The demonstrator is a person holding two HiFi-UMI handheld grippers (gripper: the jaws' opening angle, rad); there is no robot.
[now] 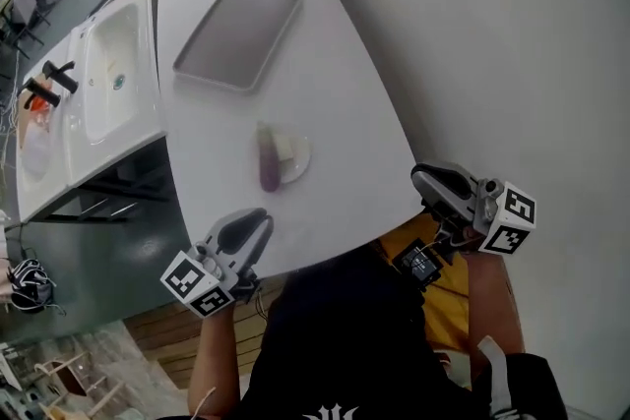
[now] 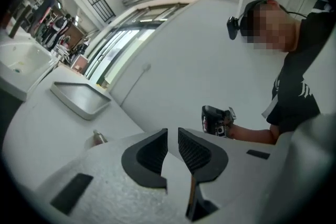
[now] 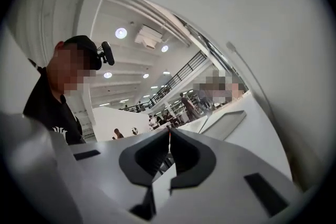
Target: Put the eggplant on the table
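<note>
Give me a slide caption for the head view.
Eggplant and plate on the white table; left tongs and right tongs empty nearby.

Table (image 1: 335, 103) plain white; sink (image 1: 110, 64) white too. Tray (image 1: 238, 34) flat mid-grey. Eggplant (image 1: 268, 162) dull purple, on a pale whitish plate (image 1: 299, 155). Left gripper (image 1: 258, 223) and right gripper (image 1: 423, 177) light grey, with cubes in black-and-white squares. Pads (image 2: 197, 152) black, finely ribbed. Person's shirt (image 1: 345, 330) black. Floor (image 1: 89, 261) dark grey-green.

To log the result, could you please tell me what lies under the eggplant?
The eggplant lies over the left edge of a small white plate; the part beneath it is hidden.
</note>
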